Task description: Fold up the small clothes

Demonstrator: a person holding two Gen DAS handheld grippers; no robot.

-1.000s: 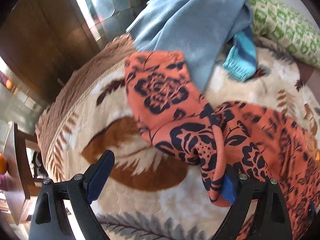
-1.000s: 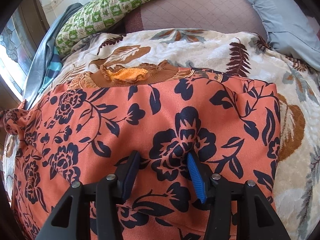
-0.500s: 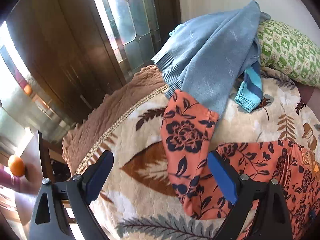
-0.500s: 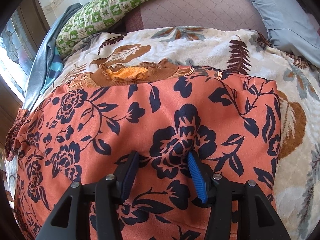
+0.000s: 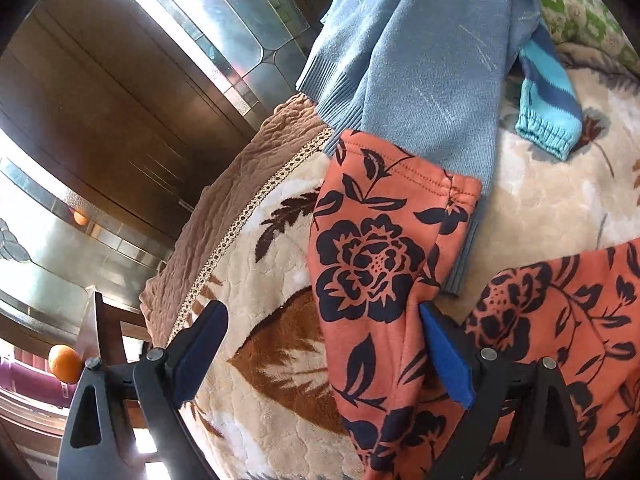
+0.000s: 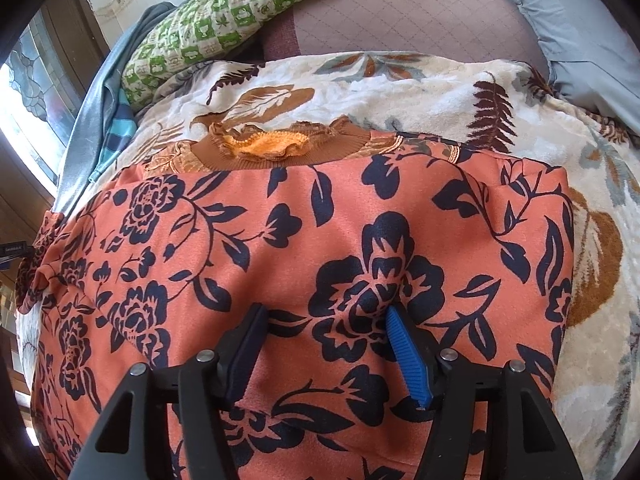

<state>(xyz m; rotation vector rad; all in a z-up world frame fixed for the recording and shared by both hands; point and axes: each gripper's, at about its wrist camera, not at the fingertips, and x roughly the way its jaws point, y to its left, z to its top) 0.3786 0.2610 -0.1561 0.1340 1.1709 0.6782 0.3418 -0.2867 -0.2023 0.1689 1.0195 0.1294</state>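
Note:
An orange garment with a dark floral print [image 6: 280,248] lies spread on a leaf-patterned blanket [image 6: 440,92]. Its brown and orange collar [image 6: 276,144] points away from me. One sleeve [image 5: 372,256] lies stretched out flat in the left wrist view, its cuff resting on a blue sweater [image 5: 420,52]. My left gripper [image 5: 320,344] is open, its jaws wide on either side of the sleeve, gripping nothing. My right gripper [image 6: 324,340] is open and rests low over the garment's body, the cloth bulging slightly between its jaws.
A green patterned pillow [image 6: 224,24] and a grey pillow [image 6: 580,20] lie at the bed's far side. A striped turquoise sleeve [image 5: 548,92] lies beside the blue sweater. The blanket's brown edge [image 5: 224,216] drops toward a wooden wall, window and chair [image 5: 100,320].
The left gripper let go of the bunched sleeve and pulled back. The sleeve now lies stretched out flat toward the blue sweater. The right gripper has barely moved.

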